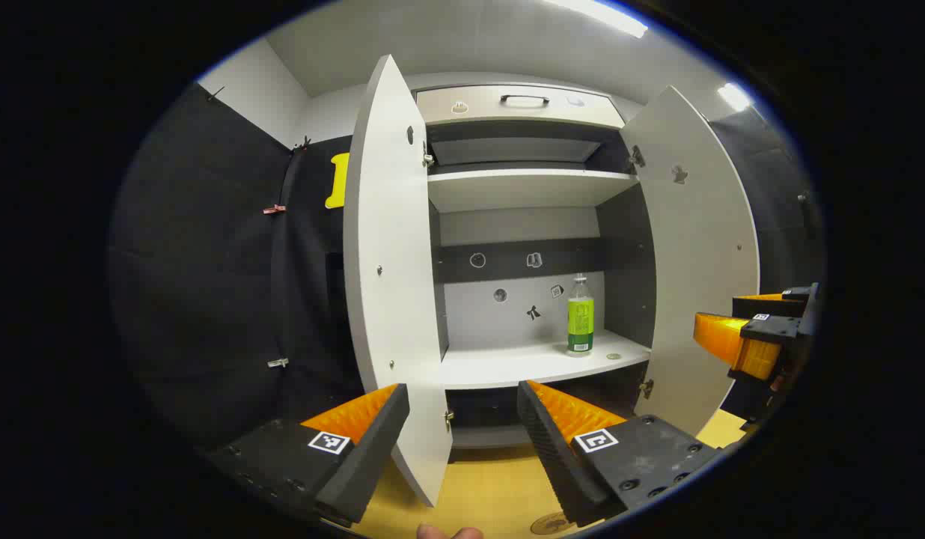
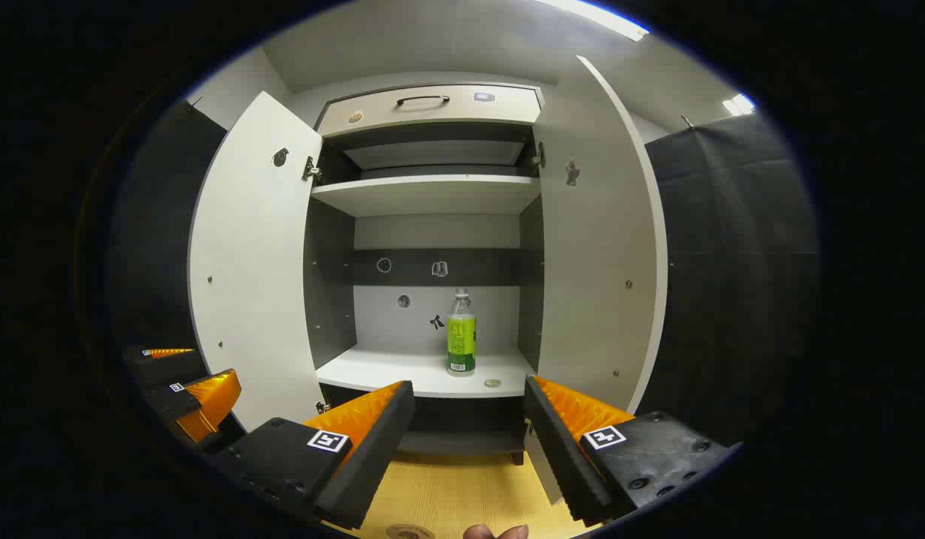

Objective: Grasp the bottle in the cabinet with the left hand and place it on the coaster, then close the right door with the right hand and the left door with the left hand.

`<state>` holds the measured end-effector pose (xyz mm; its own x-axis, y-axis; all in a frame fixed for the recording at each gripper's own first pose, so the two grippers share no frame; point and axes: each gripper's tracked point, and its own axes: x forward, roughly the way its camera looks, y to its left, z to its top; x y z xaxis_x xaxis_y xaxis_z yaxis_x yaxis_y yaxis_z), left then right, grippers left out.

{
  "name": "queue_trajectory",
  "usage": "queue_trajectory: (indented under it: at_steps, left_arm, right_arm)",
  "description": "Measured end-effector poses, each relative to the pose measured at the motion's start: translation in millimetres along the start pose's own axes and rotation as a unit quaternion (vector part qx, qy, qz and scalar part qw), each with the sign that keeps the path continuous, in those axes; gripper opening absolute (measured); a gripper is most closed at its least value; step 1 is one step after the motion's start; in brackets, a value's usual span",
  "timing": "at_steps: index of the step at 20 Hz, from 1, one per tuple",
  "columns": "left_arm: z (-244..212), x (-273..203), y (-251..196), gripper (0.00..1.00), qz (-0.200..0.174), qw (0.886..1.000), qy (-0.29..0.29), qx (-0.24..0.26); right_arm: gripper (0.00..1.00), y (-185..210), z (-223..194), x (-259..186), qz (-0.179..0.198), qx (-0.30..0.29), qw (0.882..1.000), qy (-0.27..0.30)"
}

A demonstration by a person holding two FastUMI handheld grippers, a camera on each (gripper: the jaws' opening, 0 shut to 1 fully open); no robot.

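Bottle (image 1: 580,314) upright near the lower shelf's (image 1: 507,363) right front corner, both doors swung wide. Left gripper (image 1: 462,419) and right gripper (image 2: 468,419) hang well back, fingers spread, empty. Advisable approach: left fingers level, straddling the bottle's label, clear of the left door (image 1: 391,262).

I see the clear plastic bottle with a green label (image 1: 580,315) standing upright on the white lower shelf of the cabinet (image 1: 522,363), toward its right side. Both white cabinet doors, left (image 1: 388,262) and right (image 1: 702,247), stand wide open.
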<state>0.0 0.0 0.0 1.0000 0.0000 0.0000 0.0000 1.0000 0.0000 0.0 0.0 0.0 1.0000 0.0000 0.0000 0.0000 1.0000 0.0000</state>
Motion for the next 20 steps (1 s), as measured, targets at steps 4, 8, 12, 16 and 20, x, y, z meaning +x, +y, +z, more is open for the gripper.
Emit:
queue_trajectory:
  at_steps: [4, 8, 12, 16, 20]
  left_arm:
    - [6, 5, -8, 0.93, -0.007, 1.000, -0.004, -0.005]
    - [13, 8, -12, 0.93, -0.001, 1.000, -0.018, -0.015]
    - [10, 11, -11, 0.93, 0.007, 1.000, -0.015, -0.013]
    - [13, 22, -22, 0.93, -0.001, 1.000, -0.017, -0.015]
    - [20, 46, -56, 0.93, -0.032, 0.999, -0.023, -0.028]
  right_arm:
    - [0.98, -10, 3, -1, -0.006, 0.006, 1.000, -0.003]
    - [0.98, -22, 5, 1, -0.011, 0.010, 1.000, -0.008]
    - [0.98, -24, 8, 3, -0.004, 0.012, 1.000, -0.008]
    - [0.98, -29, 15, 3, -0.002, 0.005, 1.000, -0.016]
    - [0.98, -38, 23, -5, 0.000, 0.027, 1.000, -0.008]
